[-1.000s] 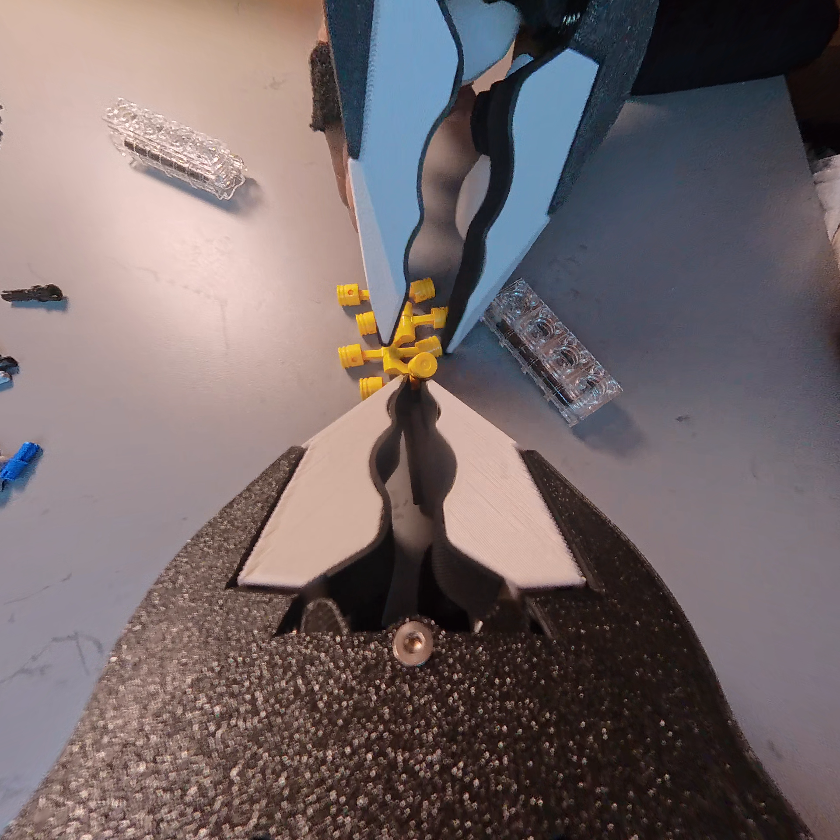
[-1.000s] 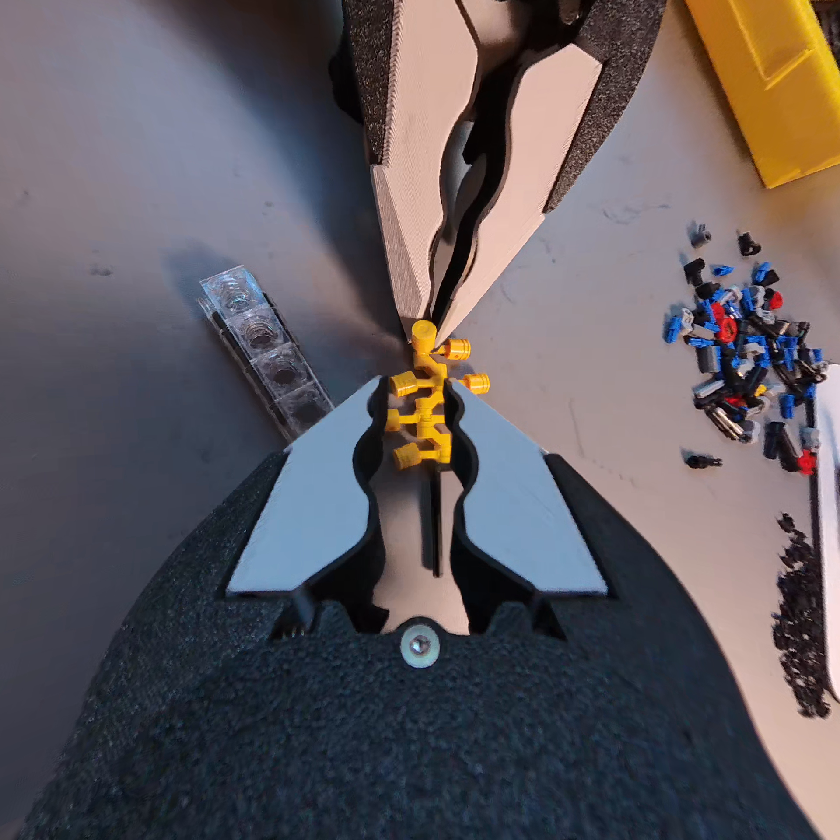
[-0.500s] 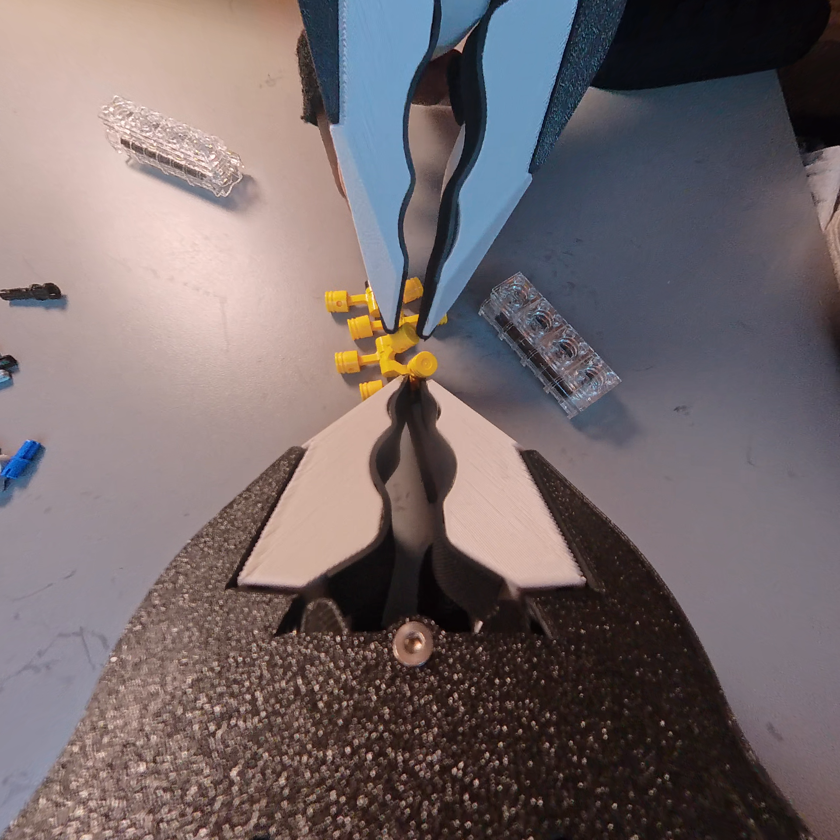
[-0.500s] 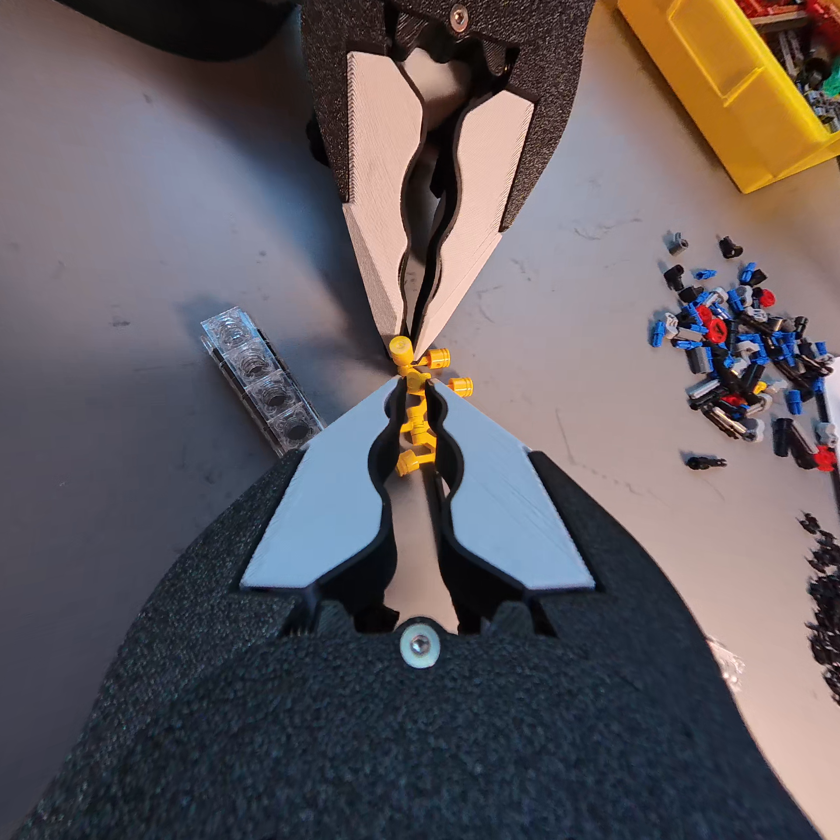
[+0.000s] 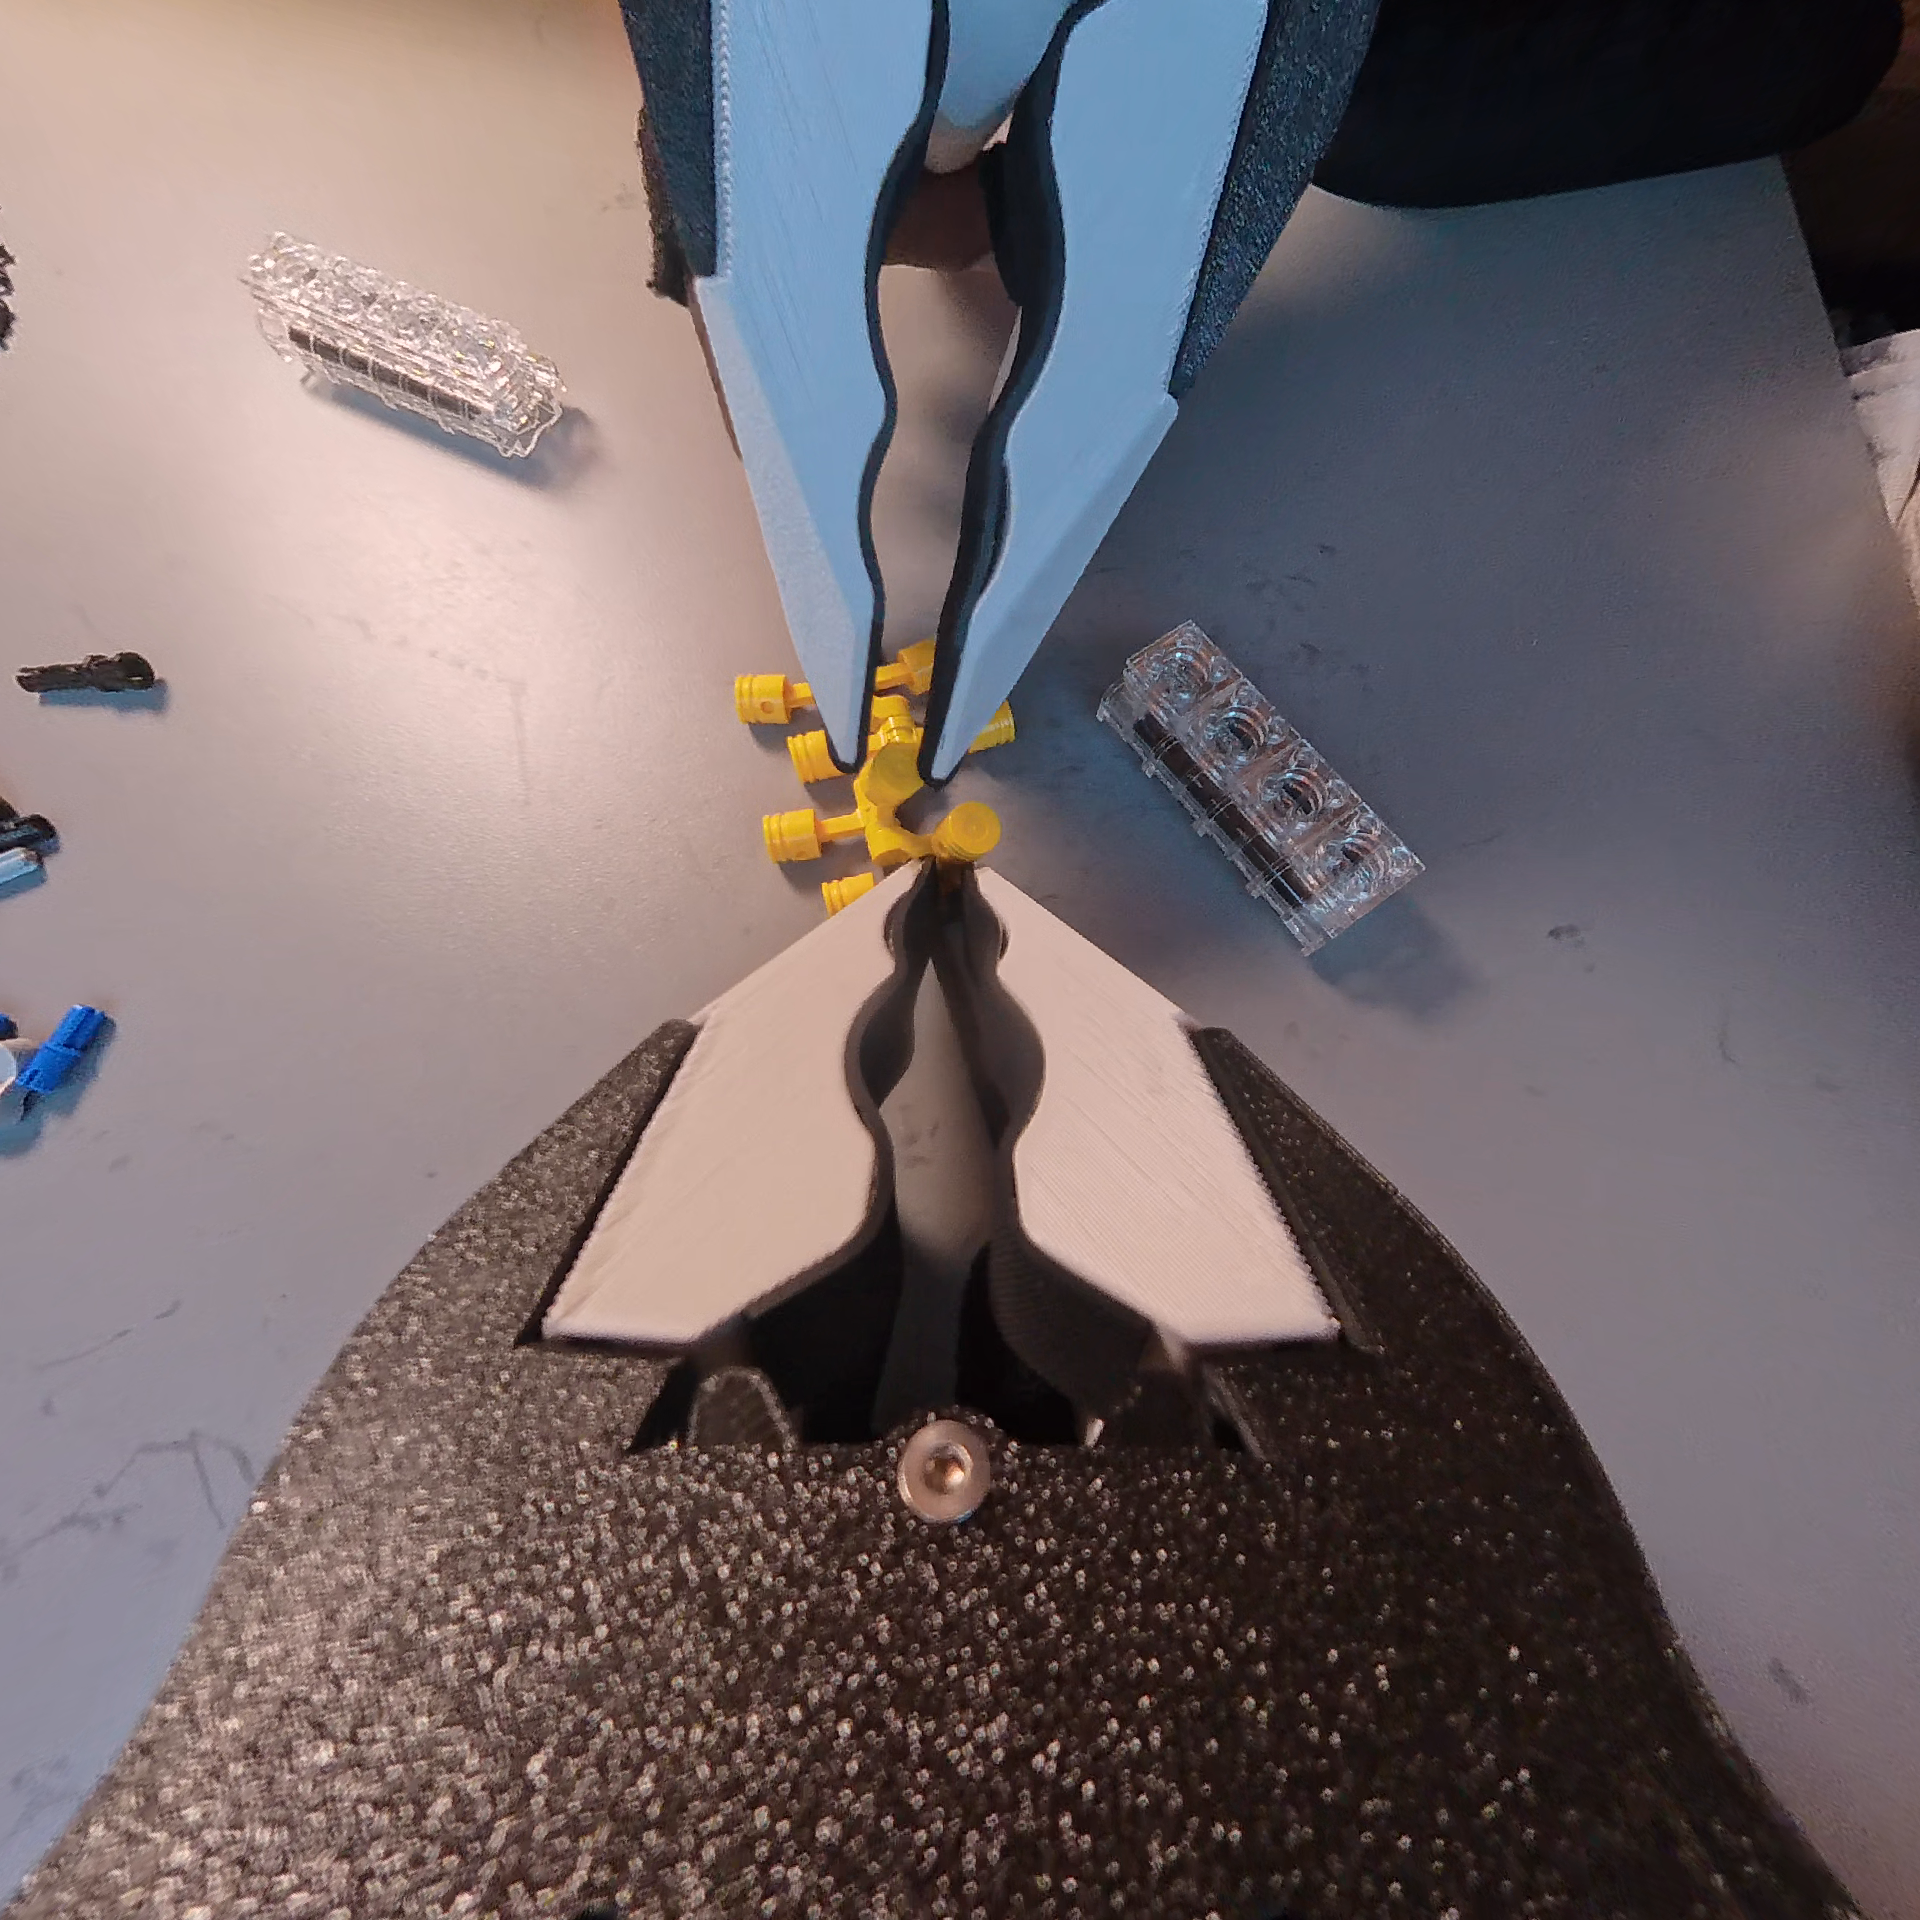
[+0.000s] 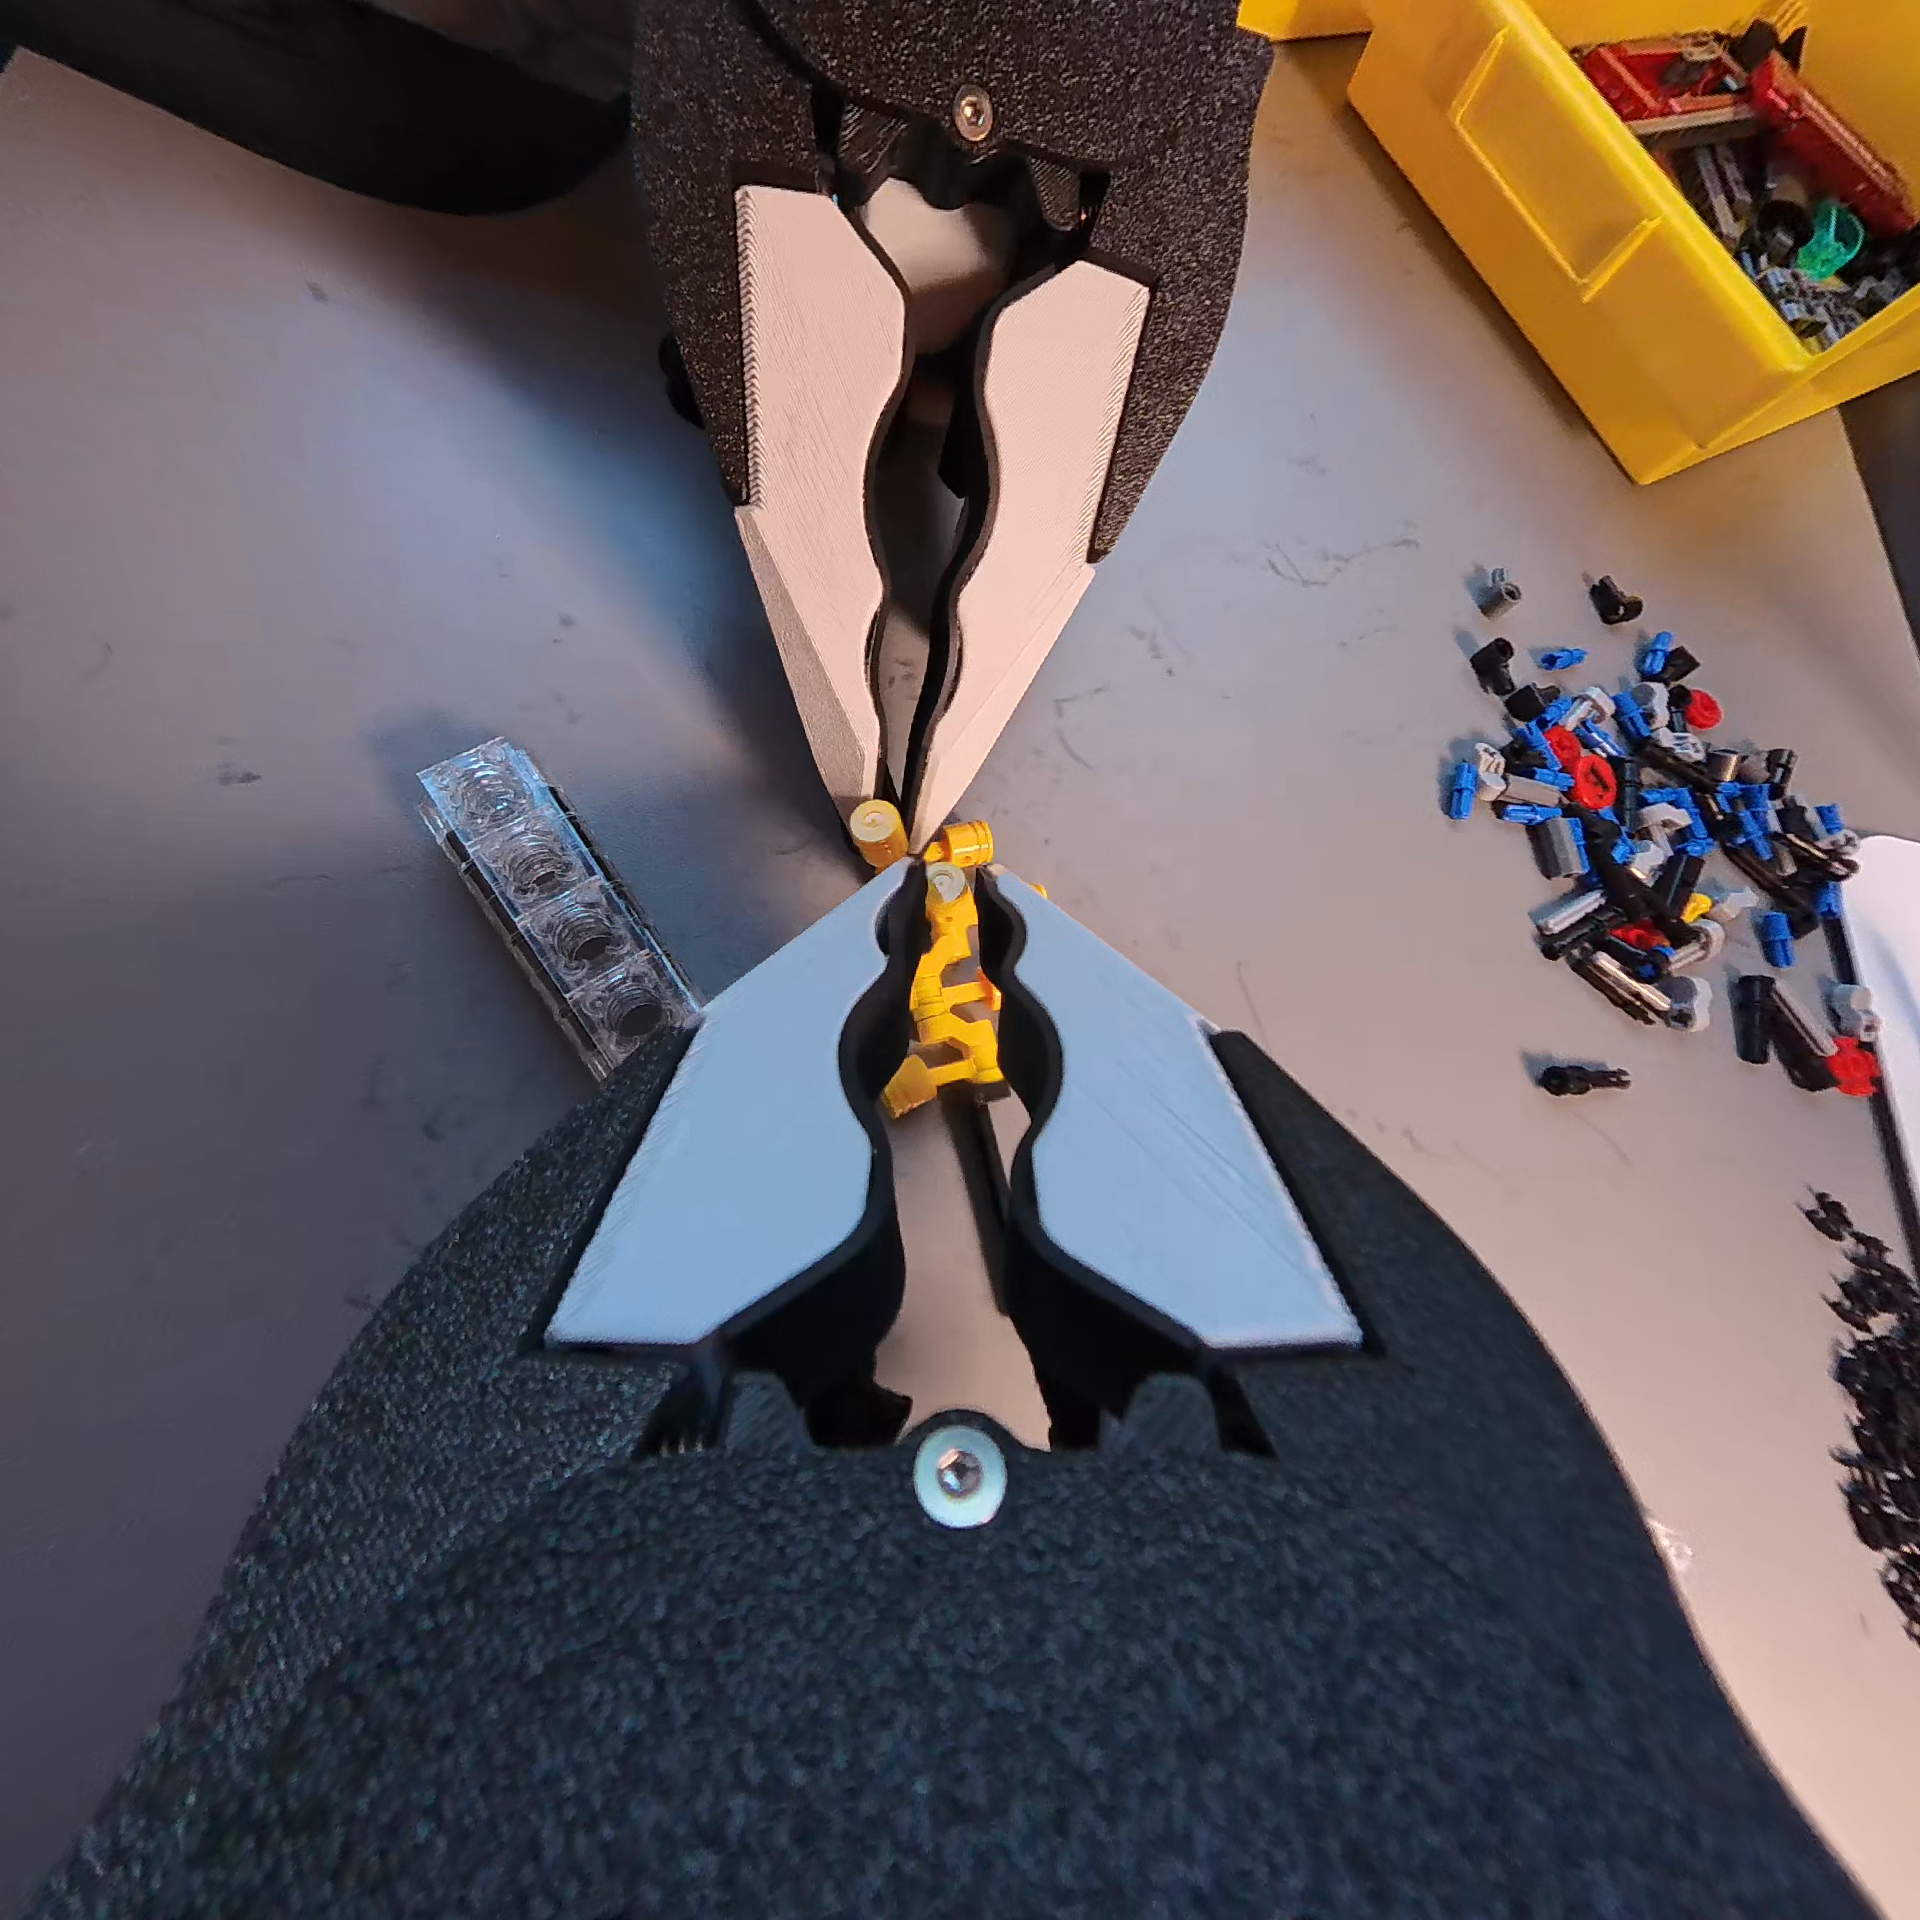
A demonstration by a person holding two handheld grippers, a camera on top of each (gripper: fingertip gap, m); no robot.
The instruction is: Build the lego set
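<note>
— Grey desk (image 5: pixel 312 1299) all round. Where's the build?

— Early, I'd judge: only a yellow crank (image 5: pixel 883 805) with little pistons exists, held just above the desk; two clear bricks (image 5: pixel 1257 800) and a loose pile (image 6: pixel 1662 852) wait.

— And the hands?

— Left hand-held gripper (image 5: pixel 940 883) is pinched closed on the crank's axle end. Right hand-held gripper (image 6: pixel 951 883) faces it tip to tip, narrowed around the crank's middle.

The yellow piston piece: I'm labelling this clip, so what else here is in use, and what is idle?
In use:
yellow piston assembly
left gripper
right gripper

Idle:
clear brick
clear ribbed piece
loose small parts
yellow bin
</note>
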